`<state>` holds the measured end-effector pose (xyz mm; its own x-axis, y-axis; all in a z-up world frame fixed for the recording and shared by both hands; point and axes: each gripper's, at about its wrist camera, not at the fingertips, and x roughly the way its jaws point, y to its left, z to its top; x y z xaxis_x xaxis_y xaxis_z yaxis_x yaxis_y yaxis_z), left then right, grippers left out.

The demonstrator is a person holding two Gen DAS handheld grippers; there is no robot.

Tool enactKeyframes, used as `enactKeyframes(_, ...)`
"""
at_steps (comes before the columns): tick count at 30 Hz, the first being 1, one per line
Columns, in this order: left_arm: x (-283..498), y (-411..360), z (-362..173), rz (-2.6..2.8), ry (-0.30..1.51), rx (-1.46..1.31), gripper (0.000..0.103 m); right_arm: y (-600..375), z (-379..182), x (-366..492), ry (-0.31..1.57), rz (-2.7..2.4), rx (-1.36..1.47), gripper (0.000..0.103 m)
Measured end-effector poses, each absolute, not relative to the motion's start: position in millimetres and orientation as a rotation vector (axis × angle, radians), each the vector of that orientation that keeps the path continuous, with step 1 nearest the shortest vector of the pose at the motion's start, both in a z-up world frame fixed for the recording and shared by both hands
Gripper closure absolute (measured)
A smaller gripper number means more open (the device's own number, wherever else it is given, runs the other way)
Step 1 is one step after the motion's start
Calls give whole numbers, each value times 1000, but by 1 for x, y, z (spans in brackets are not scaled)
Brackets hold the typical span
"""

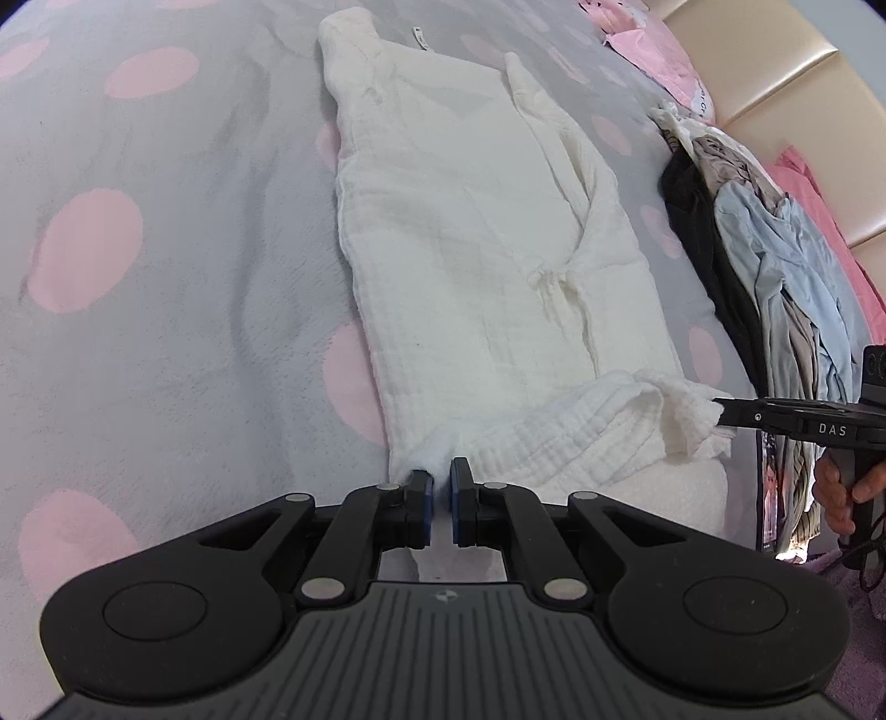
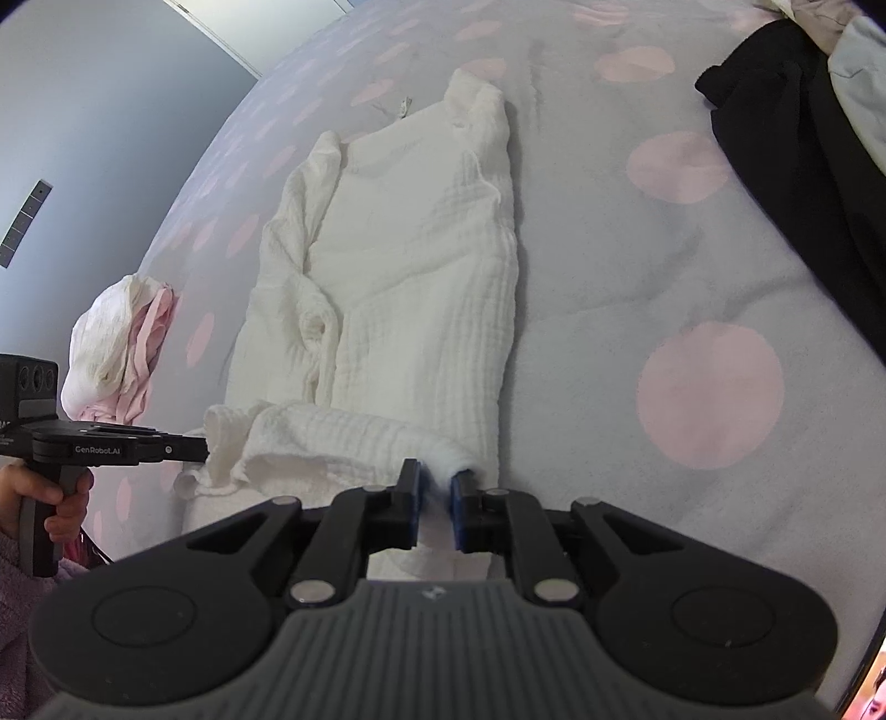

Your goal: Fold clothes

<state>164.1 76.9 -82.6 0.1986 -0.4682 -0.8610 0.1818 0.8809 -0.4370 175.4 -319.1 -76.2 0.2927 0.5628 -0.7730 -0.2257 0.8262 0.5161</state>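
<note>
Two grippers, both yours, both pinching the near hem of the white garment [image 1: 470,232] laid lengthwise on the polka-dot bed [image 1: 166,249]. Left gripper [image 1: 441,487] has its fingers clenched on one corner, right gripper [image 2: 437,487] grasps the other.

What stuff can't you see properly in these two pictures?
- Left wrist view: the near hem of the white garment hides under the left gripper.
- Right wrist view: the black garment is cut off by the picture edge.
- Left wrist view: the small tag is too tiny to read.
</note>
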Motion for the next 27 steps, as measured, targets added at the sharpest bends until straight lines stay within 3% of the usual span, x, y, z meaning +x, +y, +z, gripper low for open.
enactKeyframes(4,158,77,-69,-461,1253,-261,89,-312,-60,168,1097,564,281,62)
enactKeyframes(7,150,72,-51,-474,1190,-241,76,-307,-50,162,1063,590,272,59)
enactKeyframes(10,139,68,-31,-495,1100,-236,70,-303,-40,156,1028,616,293,46)
enactKeyframes(12,132,66,-18,-511,1035,-233,63,-299,-31,149,973,613,266,46)
enactKeyframes(18,111,50,-5,-557,970,-133,63,-287,-18,134,907,655,178,47)
enactKeyframes(22,98,34,-22,-532,992,-19,63,-272,-28,122,920,622,51,63)
enactKeyframes(27,72,17,-38,-571,964,153,63,-259,-40,99,904,676,-81,62)
